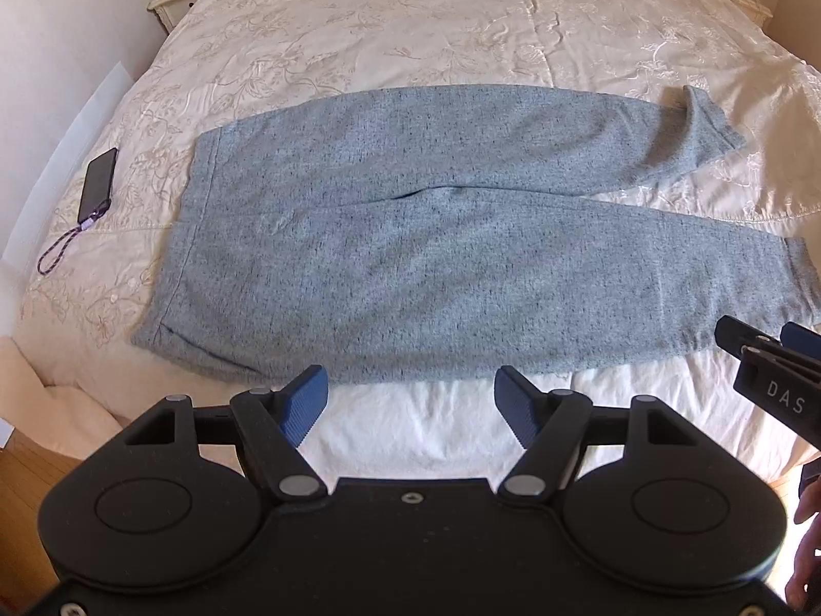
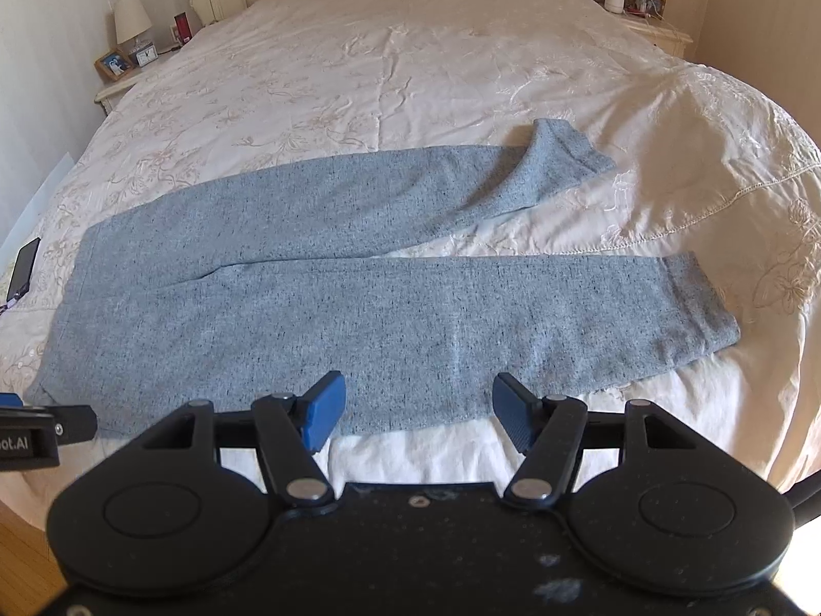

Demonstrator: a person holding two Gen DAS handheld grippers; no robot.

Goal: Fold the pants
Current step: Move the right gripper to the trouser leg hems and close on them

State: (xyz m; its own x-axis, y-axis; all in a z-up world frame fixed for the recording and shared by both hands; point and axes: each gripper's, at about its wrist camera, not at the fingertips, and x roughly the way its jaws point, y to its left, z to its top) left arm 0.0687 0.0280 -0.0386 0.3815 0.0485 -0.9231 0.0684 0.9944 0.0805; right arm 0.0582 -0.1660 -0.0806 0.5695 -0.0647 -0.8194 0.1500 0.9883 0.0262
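Note:
Grey-blue sweatpants (image 1: 410,236) lie flat across the bed, waistband to the left and both legs running right. The far leg's cuff (image 2: 569,154) is bent upward; the near leg's cuff (image 2: 703,308) lies flat. My left gripper (image 1: 413,400) hovers open just short of the pants' near edge, nothing between its blue fingers. My right gripper (image 2: 418,410) is also open, over the near leg's lower edge. The right gripper (image 1: 769,359) shows at the right edge of the left wrist view; the left gripper (image 2: 46,426) shows at the left edge of the right wrist view.
The cream embroidered bedspread (image 2: 410,77) covers a wide bed. A dark phone (image 1: 97,185) with a braided strap lies left of the waistband. Nightstands (image 2: 123,82) with a lamp, clock and frames flank the headboard. Wooden floor (image 1: 31,477) shows at the lower left.

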